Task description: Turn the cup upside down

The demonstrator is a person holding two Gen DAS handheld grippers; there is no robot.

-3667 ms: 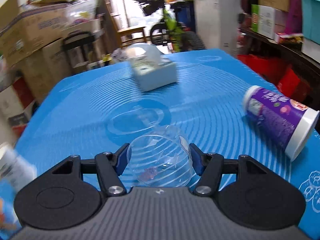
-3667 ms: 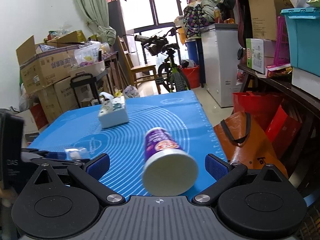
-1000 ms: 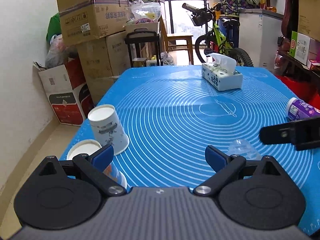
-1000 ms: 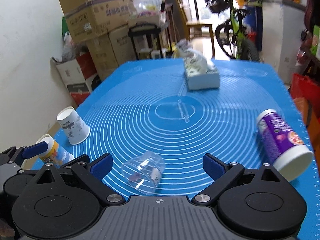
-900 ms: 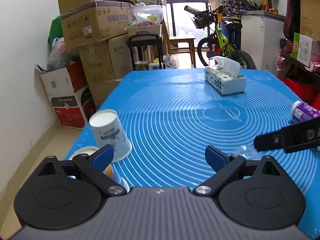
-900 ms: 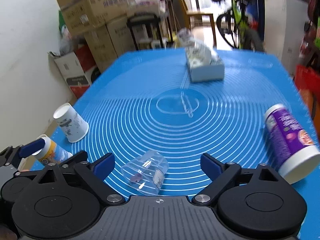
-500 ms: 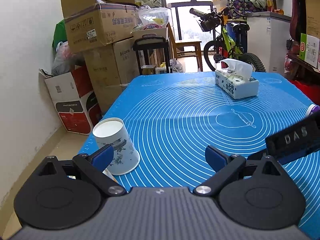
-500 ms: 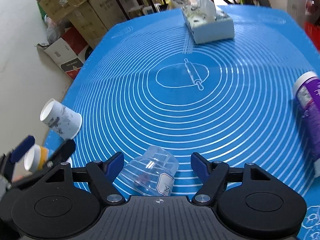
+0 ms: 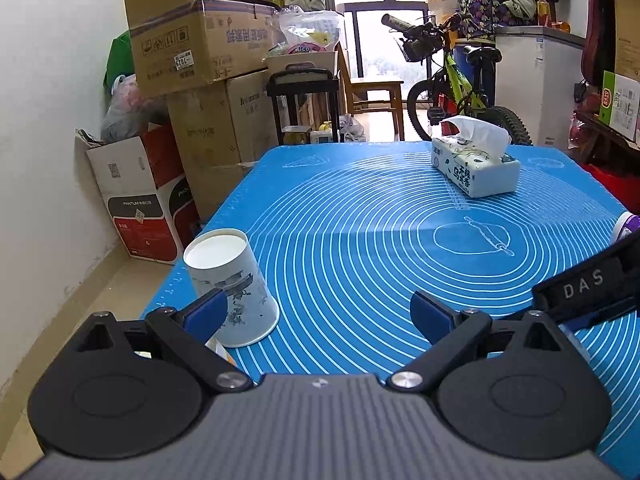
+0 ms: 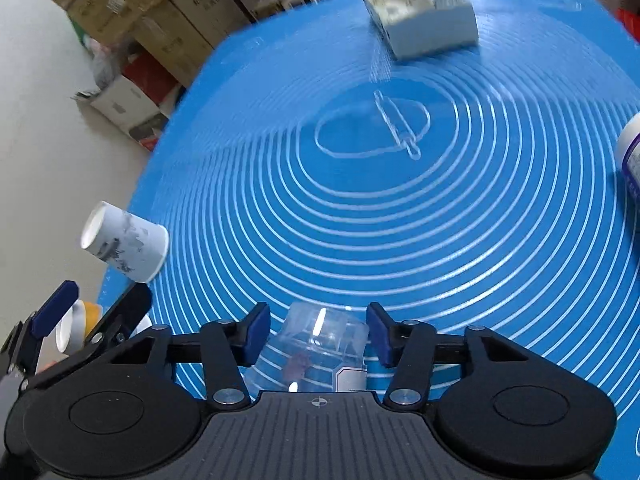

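Right gripper (image 10: 318,334) straddling the clear plastic cup (image 10: 316,346) lying on the blue mat (image 10: 440,220), jaws narrowed beside it, left gripper (image 9: 318,312) hovering wide open.

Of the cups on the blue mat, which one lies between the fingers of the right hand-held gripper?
The clear plastic cup, between the right hand-held gripper fingers. The white printed paper cup stands far left at the mat edge; the purple cup lies far right.
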